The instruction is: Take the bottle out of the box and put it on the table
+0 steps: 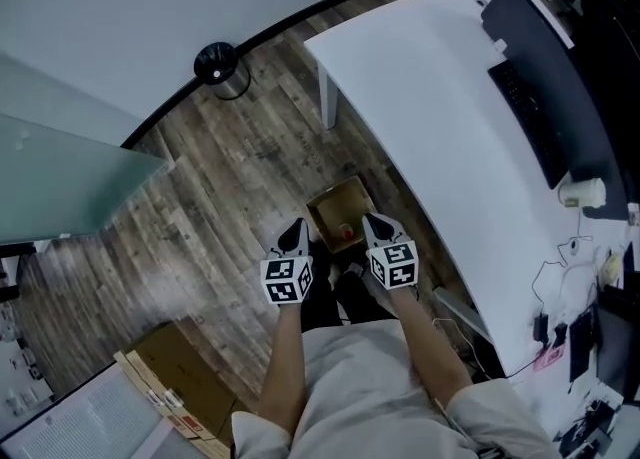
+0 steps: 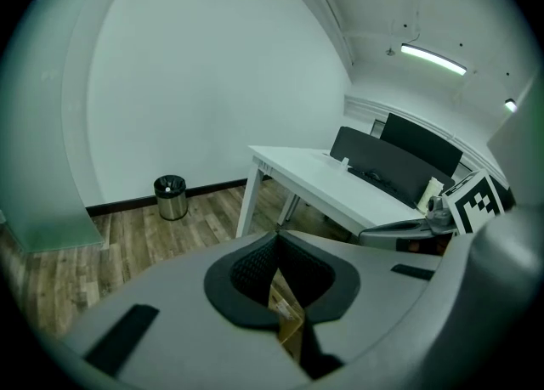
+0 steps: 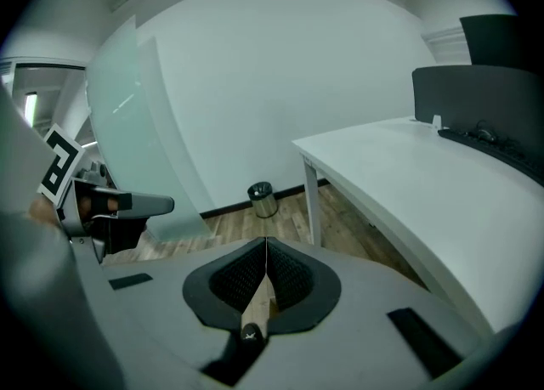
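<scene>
A bottle with a red cap stands inside an open cardboard box on the wooden floor, beside a white desk. The left claw and right claw hover at the box's two sides, both closed and empty. This looks like the approach step. Next, a claw must open, reach in and grip the bottle.

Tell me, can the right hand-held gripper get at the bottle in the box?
Probably yes. The box is open on top, nothing covers the red-capped bottle, and the right hand-held gripper sits at the box's edge. Its jaws are shut, so they must open first.
</scene>
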Tool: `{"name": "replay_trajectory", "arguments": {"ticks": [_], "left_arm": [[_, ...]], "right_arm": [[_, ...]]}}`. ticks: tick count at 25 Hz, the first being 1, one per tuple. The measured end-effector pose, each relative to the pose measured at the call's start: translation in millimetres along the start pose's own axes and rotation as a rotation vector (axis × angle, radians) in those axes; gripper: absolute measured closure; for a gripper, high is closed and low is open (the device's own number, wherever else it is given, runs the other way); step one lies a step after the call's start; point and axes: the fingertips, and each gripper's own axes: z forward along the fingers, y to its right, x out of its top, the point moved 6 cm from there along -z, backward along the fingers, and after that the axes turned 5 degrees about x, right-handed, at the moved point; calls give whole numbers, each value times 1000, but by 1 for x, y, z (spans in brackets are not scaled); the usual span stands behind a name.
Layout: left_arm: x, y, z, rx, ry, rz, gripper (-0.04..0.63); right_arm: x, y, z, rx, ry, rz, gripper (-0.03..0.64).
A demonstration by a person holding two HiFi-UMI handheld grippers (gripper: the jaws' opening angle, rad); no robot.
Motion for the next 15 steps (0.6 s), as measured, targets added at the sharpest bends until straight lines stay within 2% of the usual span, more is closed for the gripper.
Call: {"name": "replay_trajectory", "arguments": {"ticks": [5,9,15], "left_arm": [[-34,-23,44,-27,-78,4,580],[-65,-40,56,-31,-133,-11,581],[-102,-64,75,-36,-163,-32,581]], "right_arm": [[-38,25,38,-40,-75,62,577],[-83,27,49,-53,-151,99,575],[-129,29,78,-42,-239,68,577]]}}
